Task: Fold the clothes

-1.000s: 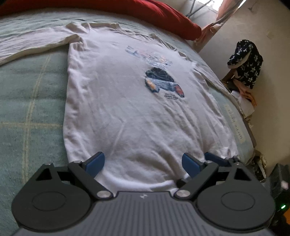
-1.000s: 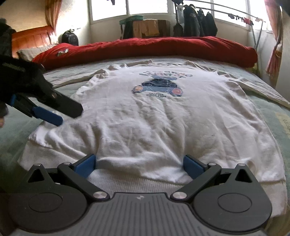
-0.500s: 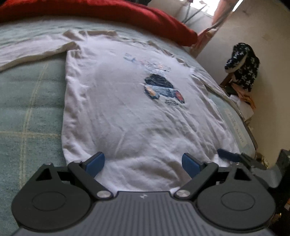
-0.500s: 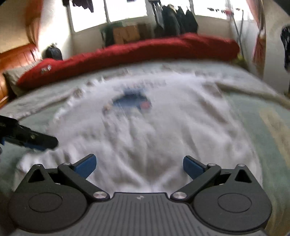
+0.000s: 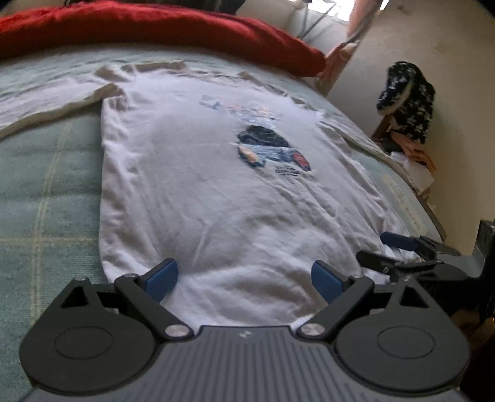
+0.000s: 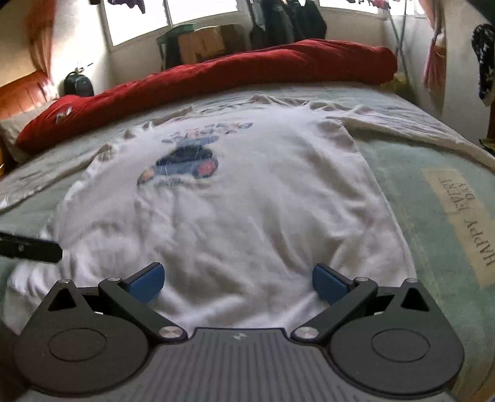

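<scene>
A white long-sleeved shirt (image 5: 216, 191) with a blue car print lies flat, face up, on the bed, sleeves spread out; it also fills the right wrist view (image 6: 247, 210). My left gripper (image 5: 244, 276) hangs open over the hem near the shirt's left bottom corner, nothing between its blue pads. My right gripper (image 6: 238, 283) is open above the hem toward the right bottom corner, also holding nothing. The right gripper's fingers (image 5: 399, 241) show at the right in the left wrist view. One finger of the left gripper (image 6: 31, 251) pokes in from the left in the right wrist view.
The bed has a pale green checked cover (image 5: 40, 185) with a "HAPPY EVERY DAY" label (image 6: 458, 216). A red quilt (image 6: 216, 77) lies rolled along the far side. Dark patterned clothing (image 5: 405, 102) hangs by the wall at right. Boxes and hanging clothes (image 6: 278, 27) stand under the windows.
Both grippers have shifted apart along the hem: the left one toward the left corner, the right one toward the right. Both stayed open and the shirt has not moved.
</scene>
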### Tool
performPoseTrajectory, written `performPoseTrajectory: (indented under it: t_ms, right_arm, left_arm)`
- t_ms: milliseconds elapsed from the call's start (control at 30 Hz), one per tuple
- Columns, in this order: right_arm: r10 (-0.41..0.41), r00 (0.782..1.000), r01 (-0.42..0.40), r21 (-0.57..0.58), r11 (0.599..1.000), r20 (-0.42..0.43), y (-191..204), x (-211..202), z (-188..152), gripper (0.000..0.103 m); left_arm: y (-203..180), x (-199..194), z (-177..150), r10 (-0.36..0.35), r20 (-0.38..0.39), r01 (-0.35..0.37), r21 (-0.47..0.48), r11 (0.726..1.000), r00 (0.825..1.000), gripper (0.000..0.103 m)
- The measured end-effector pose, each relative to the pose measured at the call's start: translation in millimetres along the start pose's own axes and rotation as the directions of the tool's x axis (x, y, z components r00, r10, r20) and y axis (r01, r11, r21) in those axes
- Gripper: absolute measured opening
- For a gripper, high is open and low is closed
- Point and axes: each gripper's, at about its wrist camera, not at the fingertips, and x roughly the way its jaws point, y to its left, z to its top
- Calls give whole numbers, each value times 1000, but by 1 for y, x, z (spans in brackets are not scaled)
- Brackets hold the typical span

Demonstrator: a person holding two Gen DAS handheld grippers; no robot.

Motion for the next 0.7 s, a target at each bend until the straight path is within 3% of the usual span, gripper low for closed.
performPoseTrajectory:
  t_ms: [100,467,700]
  right_arm:
    - [-46,999,45,-58,997,-10,10,1,-4,103]
    - [-107,993,106,-20,994,-50,14,3,1,103]
    - [-148,983,148,-8,989,-108,19,7,7,103]
  left_arm:
    - [4,-1,3,-17,-8,17,-18,1000,1000,93]
    - [14,-2,-4,-83,28,83,5,997,996,94]
    - [11,-3,-7,-85,38,83,48,995,996,94]
